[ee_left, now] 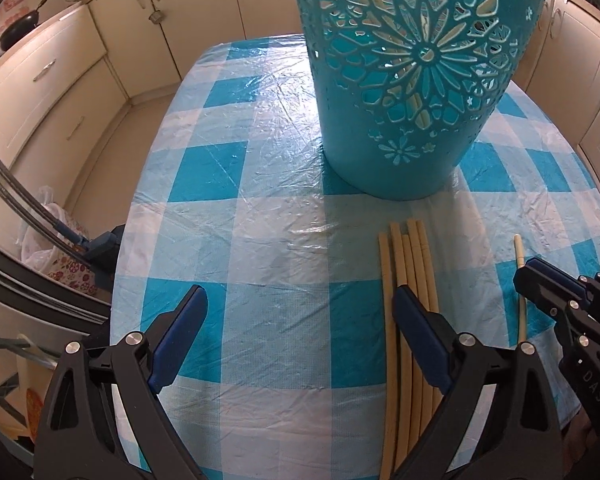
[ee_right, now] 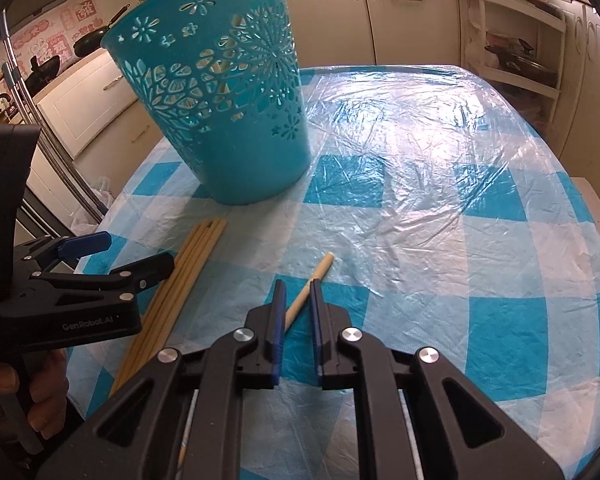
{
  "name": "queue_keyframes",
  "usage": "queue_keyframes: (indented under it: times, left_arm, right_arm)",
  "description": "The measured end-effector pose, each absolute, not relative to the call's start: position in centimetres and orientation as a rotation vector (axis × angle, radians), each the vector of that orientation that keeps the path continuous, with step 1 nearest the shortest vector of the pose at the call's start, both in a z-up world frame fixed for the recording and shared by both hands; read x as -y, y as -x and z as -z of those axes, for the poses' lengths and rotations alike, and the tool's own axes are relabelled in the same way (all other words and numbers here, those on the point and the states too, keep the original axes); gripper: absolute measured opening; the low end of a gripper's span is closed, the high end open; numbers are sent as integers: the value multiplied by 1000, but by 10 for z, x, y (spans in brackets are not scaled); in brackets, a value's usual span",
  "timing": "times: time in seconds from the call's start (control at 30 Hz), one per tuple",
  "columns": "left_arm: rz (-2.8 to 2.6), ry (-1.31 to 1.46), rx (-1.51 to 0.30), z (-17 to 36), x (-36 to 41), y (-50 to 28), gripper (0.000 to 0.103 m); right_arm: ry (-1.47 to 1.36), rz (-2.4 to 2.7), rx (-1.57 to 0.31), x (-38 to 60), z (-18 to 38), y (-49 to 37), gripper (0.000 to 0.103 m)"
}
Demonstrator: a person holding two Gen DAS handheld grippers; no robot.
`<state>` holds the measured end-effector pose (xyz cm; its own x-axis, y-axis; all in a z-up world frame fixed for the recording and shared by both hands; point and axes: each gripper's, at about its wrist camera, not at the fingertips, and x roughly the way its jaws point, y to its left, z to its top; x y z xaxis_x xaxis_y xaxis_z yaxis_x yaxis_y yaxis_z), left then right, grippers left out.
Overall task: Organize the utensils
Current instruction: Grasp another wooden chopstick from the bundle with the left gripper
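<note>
The right gripper [ee_right: 296,300], nearest the lens in the right wrist view, has its blue-padded fingers drawn close with a single chopstick [ee_right: 309,293] lying in the narrow gap between them. Whether the pads actually press on it cannot be told from either view. The chopstick is pale yellow-tan, slim and round, with a blunt tip that pokes out past the fingertips toward the basket [ee_right: 216,92]; its other end runs back under the gripper body.

The left gripper [ee_left: 300,304] stands with its fingers spread wide apart and nothing between them. Its right-hand finger sits over the bundle of chopsticks [ee_left: 410,280] — whether it touches them cannot be told. That bundle lies on the table [ee_left: 260,240] just in front of the basket's base, the sticks side by side and nearly parallel, ends roughly level. At least five can be counted, the same pale colour as the single one, which lies apart from them to the right.

One basket stands upright on the table: teal plastic, wider at the rim than at the base, its wall cut through with a large flower pattern and smaller flowers and stars. Pale upright shapes show through the cut-outs, too broken up to count.

The table wears a blue-and-white checked cloth under a wrinkled clear plastic sheet. Cream kitchen cabinets [ee_left: 52,80] run round behind it — a dark frying pan [ee_left: 18,28] rests on the counter at the left.
</note>
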<state>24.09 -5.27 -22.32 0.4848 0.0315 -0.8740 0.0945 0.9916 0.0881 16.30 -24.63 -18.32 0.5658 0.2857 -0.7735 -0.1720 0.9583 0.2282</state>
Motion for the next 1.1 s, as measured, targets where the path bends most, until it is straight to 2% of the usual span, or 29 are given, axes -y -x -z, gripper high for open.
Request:
queue_keyframes:
  times: [0.13, 0.23, 0.3, 0.37, 0.4, 0.47, 0.53, 0.67, 0.73, 1.1]
  left_arm:
    - [45, -137, -1070, 227, 56, -241, 90]
    - [62, -121, -1073, 227, 55, -241, 84]
    - [78, -107, -1076, 227, 56, -241, 76]
    - [111, -99, -1077, 225, 59, -241, 59]
    - [128, -101, -1077, 224, 62, -240, 55]
    - [159, -113, -1074, 222, 67, -238, 33]
    - [179, -113, -1081, 221, 70, -236, 22]
    - [201, -50, -1105, 220, 60, -237, 10]
    - [213, -6, -1119, 221, 51, -239, 6]
    - [162, -74, -1072, 221, 52, -231, 6]
  right_arm:
    - [-117, -280, -934, 246, 183, -163, 12]
    - [-121, -276, -935, 247, 183, -164, 12]
    - [-112, -279, -936, 246, 183, -166, 12]
    - [-103, -293, -941, 244, 183, -168, 12]
    - [-100, -294, -941, 243, 183, -168, 12]
    - [-104, -290, -940, 243, 184, -169, 12]
    - [-111, -289, -937, 244, 184, -169, 12]
    - [-110, -280, -935, 244, 185, -169, 12]
    - [-102, -275, -942, 242, 184, -168, 12]
    - [10, -244, -929, 229, 184, -171, 12]
